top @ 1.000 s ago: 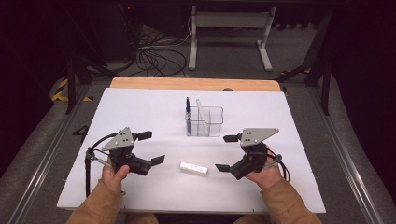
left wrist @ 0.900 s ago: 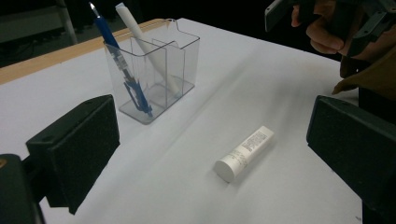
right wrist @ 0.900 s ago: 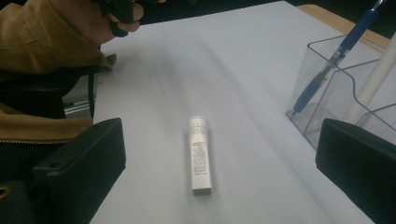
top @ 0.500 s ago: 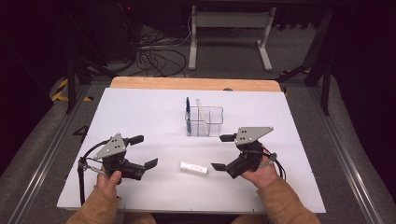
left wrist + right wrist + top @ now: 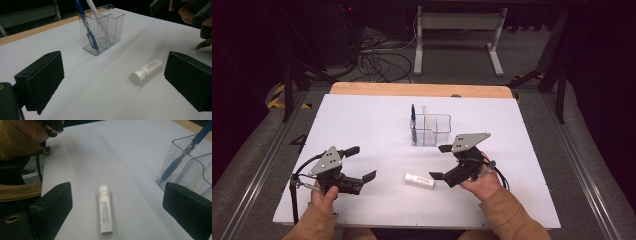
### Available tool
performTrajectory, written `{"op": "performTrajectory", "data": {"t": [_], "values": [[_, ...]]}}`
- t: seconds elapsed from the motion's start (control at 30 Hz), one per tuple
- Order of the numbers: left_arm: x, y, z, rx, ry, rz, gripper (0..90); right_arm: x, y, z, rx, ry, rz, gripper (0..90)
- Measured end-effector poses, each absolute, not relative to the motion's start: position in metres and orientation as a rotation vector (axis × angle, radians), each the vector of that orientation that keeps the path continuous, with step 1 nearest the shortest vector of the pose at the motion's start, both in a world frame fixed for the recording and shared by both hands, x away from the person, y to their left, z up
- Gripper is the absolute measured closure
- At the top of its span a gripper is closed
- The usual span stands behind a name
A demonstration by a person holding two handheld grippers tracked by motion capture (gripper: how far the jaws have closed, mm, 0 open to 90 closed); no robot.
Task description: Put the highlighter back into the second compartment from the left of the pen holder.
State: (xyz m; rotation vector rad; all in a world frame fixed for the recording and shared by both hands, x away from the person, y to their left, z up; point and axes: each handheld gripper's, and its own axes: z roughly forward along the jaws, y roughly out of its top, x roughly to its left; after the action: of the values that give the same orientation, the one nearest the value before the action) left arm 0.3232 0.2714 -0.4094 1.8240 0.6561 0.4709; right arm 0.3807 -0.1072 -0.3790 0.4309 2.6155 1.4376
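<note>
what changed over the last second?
The right gripper slid left toward the white tube, its jaws closing a little but open, with nothing between them. The left gripper drifted left and toward the table's near edge, open. Nothing grasped. Tube, clear organizer and its pens stayed put.
</note>
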Motion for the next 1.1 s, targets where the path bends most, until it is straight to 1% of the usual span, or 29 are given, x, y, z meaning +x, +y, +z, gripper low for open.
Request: {"op": "performTrajectory", "data": {"t": [0.47, 0.67, 1.1], "values": [[0.323, 0.276, -0.411, 1.816, 0.671, 0.471, 3.7, 0.389, -0.076, -0.384, 0.431, 2.707, 1.284, 13.0], [0.323, 0.277, -0.411, 1.820, 0.668, 0.476, 3.8, 0.393, -0.064, -0.389, 0.420, 2.742, 1.208, 17.4], [0.324, 0.276, -0.412, 1.828, 0.671, 0.474, 3.8, 0.396, -0.039, -0.400, 0.416, 2.832, 1.047, 22.1]]}}
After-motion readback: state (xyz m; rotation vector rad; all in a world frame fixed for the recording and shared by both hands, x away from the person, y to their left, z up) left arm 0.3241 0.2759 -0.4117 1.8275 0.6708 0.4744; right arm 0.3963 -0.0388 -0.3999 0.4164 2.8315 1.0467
